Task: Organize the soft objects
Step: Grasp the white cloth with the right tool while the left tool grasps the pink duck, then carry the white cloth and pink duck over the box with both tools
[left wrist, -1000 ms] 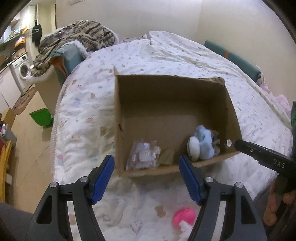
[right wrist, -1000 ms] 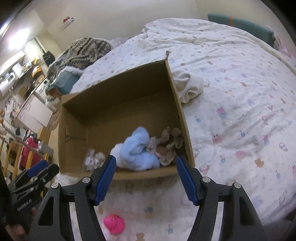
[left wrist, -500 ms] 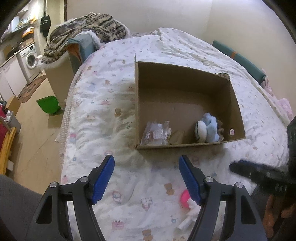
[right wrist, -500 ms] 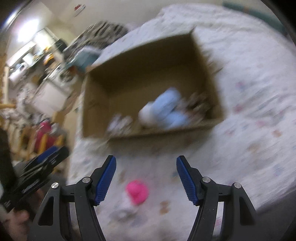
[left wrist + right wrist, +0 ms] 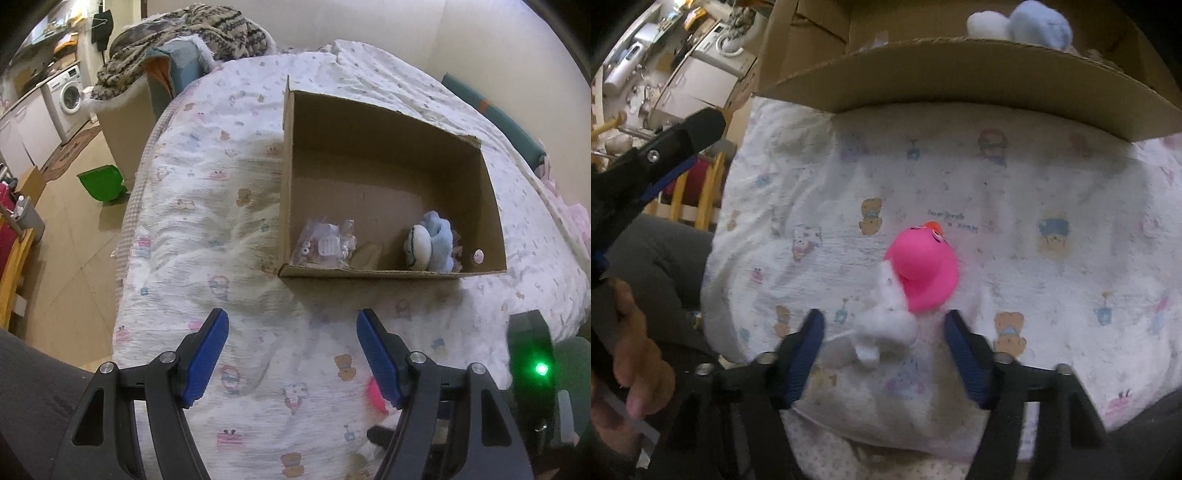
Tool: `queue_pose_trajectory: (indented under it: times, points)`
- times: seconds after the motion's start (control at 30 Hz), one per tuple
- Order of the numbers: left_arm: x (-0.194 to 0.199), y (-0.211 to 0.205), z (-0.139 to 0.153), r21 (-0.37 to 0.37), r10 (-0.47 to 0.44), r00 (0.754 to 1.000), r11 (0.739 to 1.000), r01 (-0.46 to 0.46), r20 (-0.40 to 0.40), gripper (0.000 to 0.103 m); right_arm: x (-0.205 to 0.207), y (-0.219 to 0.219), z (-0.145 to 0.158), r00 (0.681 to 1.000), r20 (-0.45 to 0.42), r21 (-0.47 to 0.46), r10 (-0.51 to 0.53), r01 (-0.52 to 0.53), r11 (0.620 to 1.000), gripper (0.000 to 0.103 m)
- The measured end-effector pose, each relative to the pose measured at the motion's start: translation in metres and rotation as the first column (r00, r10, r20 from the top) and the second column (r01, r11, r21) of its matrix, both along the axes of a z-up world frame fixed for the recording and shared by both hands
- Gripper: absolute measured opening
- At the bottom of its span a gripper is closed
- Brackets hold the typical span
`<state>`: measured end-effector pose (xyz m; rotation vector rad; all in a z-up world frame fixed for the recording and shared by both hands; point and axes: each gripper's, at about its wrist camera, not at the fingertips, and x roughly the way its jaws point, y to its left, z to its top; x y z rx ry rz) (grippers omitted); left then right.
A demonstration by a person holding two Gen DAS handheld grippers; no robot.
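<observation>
An open cardboard box [image 5: 391, 274] lies on the patterned bedspread [image 5: 221, 206]. Inside it are a blue plush toy [image 5: 437, 240] and a clear bag of small toys [image 5: 325, 247]. My left gripper [image 5: 291, 325] hovers open over the bedspread in front of the box, with nothing between its fingers. My right gripper [image 5: 882, 321] points down at the bed and its jaws are closing. A white fluffy toy [image 5: 890, 326] lies between them, with a gap showing on each side. A pink rubber duck [image 5: 923, 269] rests against that toy, just beyond the fingertips.
The box's front wall [image 5: 960, 77] stands just beyond the duck. The bed's edge drops to the floor on the left, where a green bin [image 5: 101, 182] sits. A knitted blanket heap [image 5: 177, 33] and a teal cushion [image 5: 495, 118] lie farther off. A hand [image 5: 639, 362] holds the left tool.
My right gripper came down from over the box to the duck and white toy, and its jaws narrowed. My left gripper drew back from the box, which now sits farther off.
</observation>
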<state>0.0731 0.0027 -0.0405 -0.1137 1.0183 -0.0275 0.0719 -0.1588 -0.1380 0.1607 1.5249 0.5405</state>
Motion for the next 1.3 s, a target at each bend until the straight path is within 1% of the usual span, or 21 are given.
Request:
queue_pose_trajectory:
  times: [0.03,0.1,0.2,0.3,0.4,0.5,0.6,0.7,0.83,0.93,1.0,1.03,1.1,1.13,1.17,1.2,1.23,1.3]
  points:
    - [0.0,-0.001,-0.001,0.002,-0.006,1.0,1.0,0.006,-0.002,0.069,0.001,0.0,-0.002,1.0,0.001,-0.014,0.0,0.0,1.0,0.046]
    - [0.0,-0.003,-0.003,0.004,-0.015,1.0,1.0,0.015,-0.008,0.069,0.002,0.0,-0.003,1.0,0.003,-0.033,-0.005,0.005,0.999,0.034]
    - [0.002,-0.006,-0.006,-0.007,-0.024,0.999,1.0,0.024,-0.024,0.069,0.006,-0.001,0.004,1.0,0.026,-0.019,0.001,-0.001,1.0,0.03]
    - [0.004,-0.009,-0.011,-0.012,-0.032,0.999,0.999,0.032,-0.038,0.069,0.006,-0.009,0.02,0.997,0.07,0.02,-0.017,0.015,1.0,0.029]
    - [0.005,-0.012,-0.015,-0.016,-0.039,0.998,0.999,0.039,-0.051,0.069,0.008,-0.022,0.031,0.991,0.113,0.04,-0.072,0.068,0.997,0.029]
    - [0.006,-0.016,-0.021,-0.03,-0.051,0.996,0.998,0.049,-0.075,0.069,0.012,-0.037,0.044,0.974,0.174,0.047,-0.148,0.142,0.989,0.029]
    - [0.006,-0.025,-0.031,-0.044,-0.084,0.99,0.996,0.079,-0.114,0.069,0.017,-0.053,0.051,0.947,0.227,0.021,-0.228,0.23,0.973,0.029]
    - [0.005,-0.041,-0.043,-0.052,-0.151,0.975,0.988,0.144,-0.163,0.069,0.023,-0.072,0.056,0.919,0.25,0.021,-0.304,0.309,0.951,0.029]
    - [0.001,-0.063,-0.053,-0.065,-0.237,0.953,0.971,0.229,-0.189,0.069,0.025,-0.086,0.058,0.891,0.268,0.014,-0.366,0.376,0.926,0.029]
    - [-0.001,-0.08,-0.059,-0.076,-0.305,0.931,0.952,0.296,-0.199,0.069,0.029,-0.093,0.055,0.884,0.254,0.014,-0.392,0.402,0.916,0.029]
    - [-0.001,-0.086,-0.064,-0.083,-0.324,0.923,0.946,0.313,-0.209,0.069,0.029,-0.09,0.05,0.884,0.24,0.018,-0.402,0.41,0.912,0.029]
    - [0.0,-0.089,-0.068,-0.103,-0.334,0.917,0.942,0.318,-0.221,0.069,0.029,-0.091,0.049,0.883,0.236,0.021,-0.406,0.413,0.91,0.029]
    - [0.004,-0.09,-0.077,-0.161,-0.349,0.903,0.935,0.317,-0.249,0.059,0.029,-0.093,0.051,0.884,0.234,0.021,-0.405,0.412,0.911,0.029]
    - [0.005,-0.091,-0.08,-0.175,-0.351,0.9,0.933,0.314,-0.258,0.047,0.029,-0.092,0.051,0.885,0.234,0.02,-0.402,0.409,0.912,0.029]
    - [0.007,-0.091,-0.083,-0.187,-0.354,0.896,0.931,0.312,-0.267,0.038,0.029,-0.091,0.051,0.886,0.235,0.019,-0.399,0.406,0.914,0.029]
    - [0.008,-0.091,-0.085,-0.181,-0.351,0.898,0.933,0.311,-0.266,0.034,0.029,-0.091,0.051,0.888,0.235,0.017,-0.395,0.403,0.915,0.029]
    - [0.008,-0.091,-0.085,-0.169,-0.345,0.902,0.936,0.309,-0.262,0.025,0.027,-0.092,0.052,0.889,0.236,0.016,-0.393,0.4,0.916,0.029]
    - [0.01,-0.088,-0.084,-0.18,-0.342,0.903,0.936,0.303,-0.259,0.025,0.028,-0.089,0.051,0.89,0.236,0.016,-0.39,0.397,0.918,0.029]
